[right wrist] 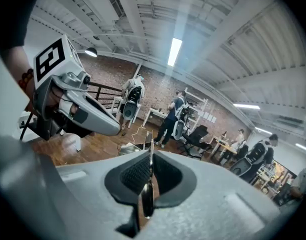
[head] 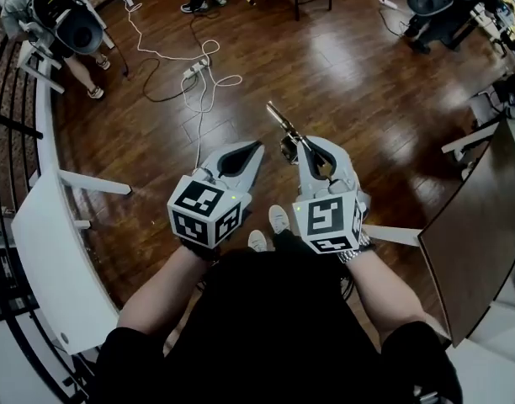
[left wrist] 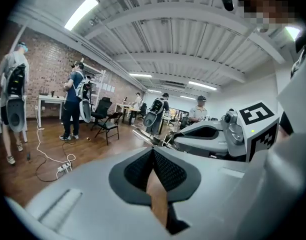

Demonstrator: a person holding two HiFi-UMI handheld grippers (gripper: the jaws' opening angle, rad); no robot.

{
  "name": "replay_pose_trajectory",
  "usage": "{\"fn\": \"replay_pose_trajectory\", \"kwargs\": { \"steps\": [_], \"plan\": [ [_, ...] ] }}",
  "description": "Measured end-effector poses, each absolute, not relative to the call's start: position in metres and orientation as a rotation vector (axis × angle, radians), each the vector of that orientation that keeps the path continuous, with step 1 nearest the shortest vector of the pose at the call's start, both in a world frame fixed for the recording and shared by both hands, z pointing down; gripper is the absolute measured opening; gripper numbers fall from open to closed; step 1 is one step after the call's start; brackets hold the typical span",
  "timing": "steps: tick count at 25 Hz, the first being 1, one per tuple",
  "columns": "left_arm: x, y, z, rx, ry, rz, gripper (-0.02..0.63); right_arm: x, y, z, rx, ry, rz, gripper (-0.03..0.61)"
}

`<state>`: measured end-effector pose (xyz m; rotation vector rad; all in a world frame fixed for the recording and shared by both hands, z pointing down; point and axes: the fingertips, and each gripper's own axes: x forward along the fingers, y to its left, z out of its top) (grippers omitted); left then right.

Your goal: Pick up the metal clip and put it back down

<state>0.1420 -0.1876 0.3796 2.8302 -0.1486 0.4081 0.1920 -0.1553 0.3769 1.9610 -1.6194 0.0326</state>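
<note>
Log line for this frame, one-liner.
right gripper: shut on metal clip | left gripper: shut, empty | metal clip: in air over wood floor

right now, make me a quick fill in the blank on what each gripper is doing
The right gripper has its jaws ____ on the metal clip.
The left gripper, jaws together, holds ____.
Both grippers are held above a ____ floor, not over a table.
Missing words: shut; nothing; wooden.
</note>
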Motion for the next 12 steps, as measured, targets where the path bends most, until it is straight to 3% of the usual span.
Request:
{"fn": "replay_pose_trajectory", "kwargs": {
  "steps": [12],
  "plan": [
    [0.207,-0.079,0.38,2.874,0.266,0.485,0.015,0.245,-0.035,0.375,2.189,-1.338,0.143,-0.006]
  ]
}}
